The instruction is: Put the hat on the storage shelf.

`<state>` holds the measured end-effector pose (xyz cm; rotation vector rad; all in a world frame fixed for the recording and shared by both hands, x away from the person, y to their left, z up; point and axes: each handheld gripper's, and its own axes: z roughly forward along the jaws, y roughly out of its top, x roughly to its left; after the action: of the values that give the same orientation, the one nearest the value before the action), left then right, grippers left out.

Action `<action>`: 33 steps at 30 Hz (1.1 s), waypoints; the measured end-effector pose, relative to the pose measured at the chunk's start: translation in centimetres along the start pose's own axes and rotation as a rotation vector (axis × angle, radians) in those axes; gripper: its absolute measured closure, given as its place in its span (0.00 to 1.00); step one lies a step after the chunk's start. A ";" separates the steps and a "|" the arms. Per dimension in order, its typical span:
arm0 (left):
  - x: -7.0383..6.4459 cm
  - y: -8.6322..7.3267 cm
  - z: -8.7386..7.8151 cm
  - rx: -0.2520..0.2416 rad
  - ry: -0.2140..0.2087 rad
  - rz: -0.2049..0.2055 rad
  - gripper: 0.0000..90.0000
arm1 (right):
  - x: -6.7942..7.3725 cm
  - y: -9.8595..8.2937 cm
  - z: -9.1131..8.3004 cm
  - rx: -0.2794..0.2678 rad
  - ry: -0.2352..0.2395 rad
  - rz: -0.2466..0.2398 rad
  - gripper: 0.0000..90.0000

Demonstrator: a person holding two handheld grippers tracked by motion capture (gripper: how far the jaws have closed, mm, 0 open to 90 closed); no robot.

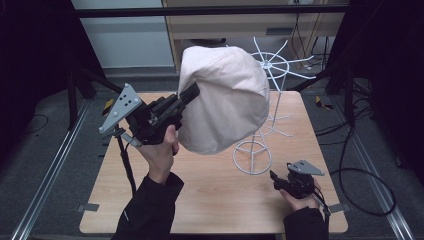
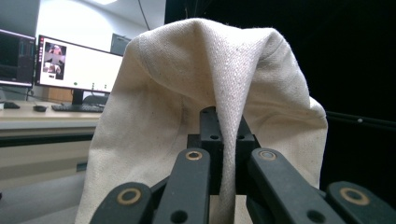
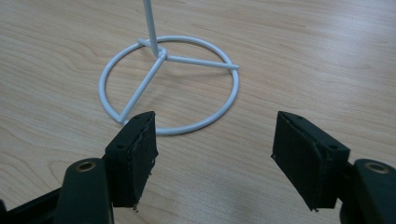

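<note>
The left tool [image 1: 192,92] is held up above the surface [image 1: 210,200], and its two black jaws are pinched tight on a fold of the cloth hat [image 1: 225,100]. The hat is soft and cream-colored, with a puffy round shape like a big mushroom top. In the left gripper view the hat [image 2: 205,74] hangs down over the jaws, and you can see its fine woven threads and little bumps. The cloth bends in smooth folds where the jaws squeeze it. Behind the hat and a bit to the right stands a thin white wire stand [image 1: 270,90]. It has a straight pole, a round ring with spokes at the top, and a flat ring for a foot [image 1: 252,157] that sits on the surface. The foot [image 3: 169,84] looks smooth and shiny in the right gripper view, with three thin bars that meet at the pole. The surface is light wood with wavy grain lines. The right tool [image 1: 274,179] sits low, near the front right part of the surface, just beside the wire foot. Its jaws are spread wide with nothing between them, and their inner pads [image 3: 140,154] look dark, flat and a little rough.
</note>
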<state>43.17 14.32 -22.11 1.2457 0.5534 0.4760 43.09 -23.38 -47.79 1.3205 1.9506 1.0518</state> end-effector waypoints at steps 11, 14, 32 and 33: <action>1.2 -1.5 -0.3 0.042 0.014 -0.003 0.97 | 0.0 0.0 0.0 0.003 0.001 -0.001 0.34; 1.4 -1.8 -0.4 0.052 0.021 -0.003 0.97 | 0.0 0.0 0.0 0.002 0.001 0.000 0.34; 2.5 -3.9 -0.8 0.151 0.063 0.016 0.97 | 0.0 -0.1 0.1 0.007 -0.003 -0.002 0.34; 2.5 -4.0 -0.8 0.156 0.066 0.020 0.97 | 0.0 -0.1 0.1 0.008 -0.002 -0.001 0.34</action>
<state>44.81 15.42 -26.53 1.3893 0.6442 0.4992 43.11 -23.37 -47.90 1.3242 1.9556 1.0422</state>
